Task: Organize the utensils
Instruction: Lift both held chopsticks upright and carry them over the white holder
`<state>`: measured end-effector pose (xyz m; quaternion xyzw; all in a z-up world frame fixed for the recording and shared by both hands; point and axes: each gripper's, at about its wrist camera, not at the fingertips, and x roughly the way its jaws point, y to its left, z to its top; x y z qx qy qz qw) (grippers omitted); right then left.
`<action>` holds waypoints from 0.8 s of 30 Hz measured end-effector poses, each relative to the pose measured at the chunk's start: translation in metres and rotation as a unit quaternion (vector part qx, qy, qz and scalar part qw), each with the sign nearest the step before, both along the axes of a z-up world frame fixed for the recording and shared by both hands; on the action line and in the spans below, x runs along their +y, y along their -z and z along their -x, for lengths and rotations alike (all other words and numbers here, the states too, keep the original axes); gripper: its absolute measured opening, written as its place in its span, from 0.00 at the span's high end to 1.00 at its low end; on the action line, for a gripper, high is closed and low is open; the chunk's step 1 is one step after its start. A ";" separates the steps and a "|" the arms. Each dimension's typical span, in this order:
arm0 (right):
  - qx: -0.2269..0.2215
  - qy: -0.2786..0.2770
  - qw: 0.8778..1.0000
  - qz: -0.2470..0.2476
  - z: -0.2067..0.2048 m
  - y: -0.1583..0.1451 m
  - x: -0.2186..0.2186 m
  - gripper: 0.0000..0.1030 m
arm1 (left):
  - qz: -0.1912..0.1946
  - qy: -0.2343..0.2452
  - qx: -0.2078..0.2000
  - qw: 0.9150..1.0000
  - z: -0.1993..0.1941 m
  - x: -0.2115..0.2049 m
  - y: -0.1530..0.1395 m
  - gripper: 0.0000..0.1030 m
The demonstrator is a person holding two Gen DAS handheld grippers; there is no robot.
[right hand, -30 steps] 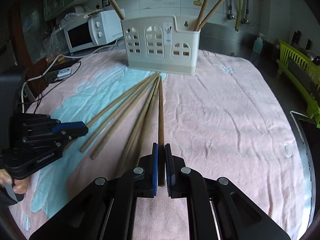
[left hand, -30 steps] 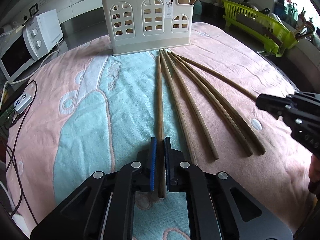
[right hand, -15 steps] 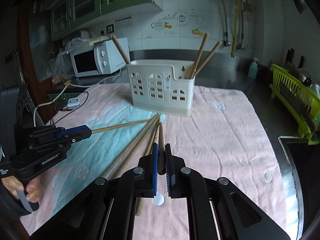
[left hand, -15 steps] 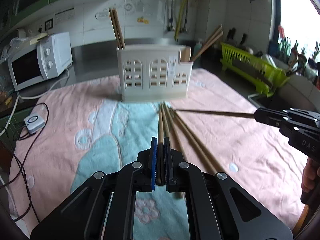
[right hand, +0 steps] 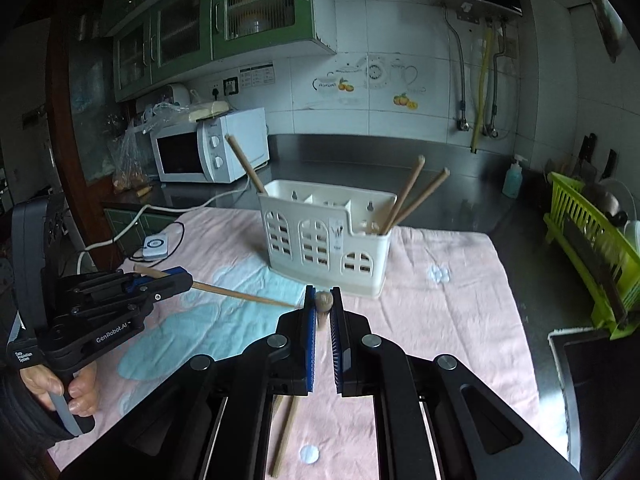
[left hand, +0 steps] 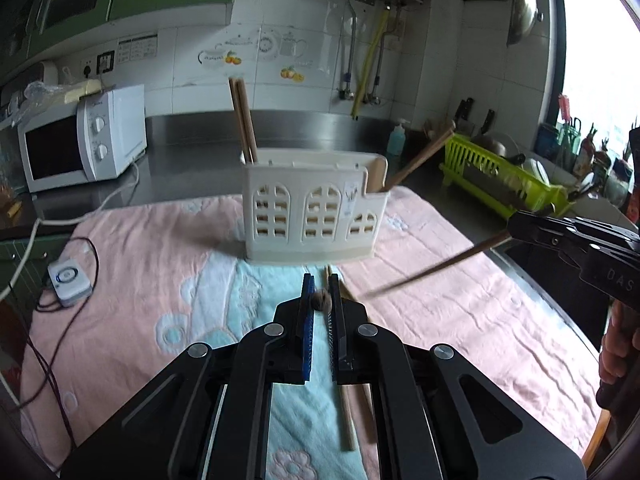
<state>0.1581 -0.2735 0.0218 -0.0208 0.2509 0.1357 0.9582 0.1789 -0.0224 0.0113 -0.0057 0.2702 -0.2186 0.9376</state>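
A cream utensil holder (left hand: 314, 210) (right hand: 326, 246) stands on the pink and blue towel with several wooden chopsticks upright in it. My left gripper (left hand: 320, 300) is shut on a chopstick, seen end-on between its pads; its shaft shows in the right wrist view (right hand: 244, 296). My right gripper (right hand: 323, 304) is shut on another chopstick, its shaft seen in the left wrist view (left hand: 436, 268). Both are lifted above the towel, in front of the holder. A few loose chopsticks (left hand: 346, 416) (right hand: 286, 428) lie on the towel below.
A white microwave (left hand: 80, 140) stands at the back left, with a cable and a small white switch box (left hand: 68, 282) on the towel's left edge. A green dish rack (left hand: 504, 176) stands at the right. The towel (left hand: 168, 264) covers the table.
Both grippers have lifted their chopsticks off the towel and tilted up to level, so each stick now points towards the holder. The other chopsticks stay on the towel.
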 end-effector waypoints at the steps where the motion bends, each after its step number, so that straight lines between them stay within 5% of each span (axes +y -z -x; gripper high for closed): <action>1: -0.002 -0.002 1.000 0.001 -0.003 -0.007 -0.001 0.94 | 0.002 0.000 -0.004 1.000 -0.003 0.000 -0.006 0.95; 17: -0.048 -0.009 0.999 0.018 -0.043 -0.107 -0.025 0.94 | 0.013 -0.016 -0.098 0.995 -0.038 -0.011 -0.119 0.95; 24: -0.066 0.000 0.998 0.014 -0.063 -0.126 -0.034 0.94 | 0.031 -0.039 -0.135 0.990 -0.062 -0.014 -0.163 0.95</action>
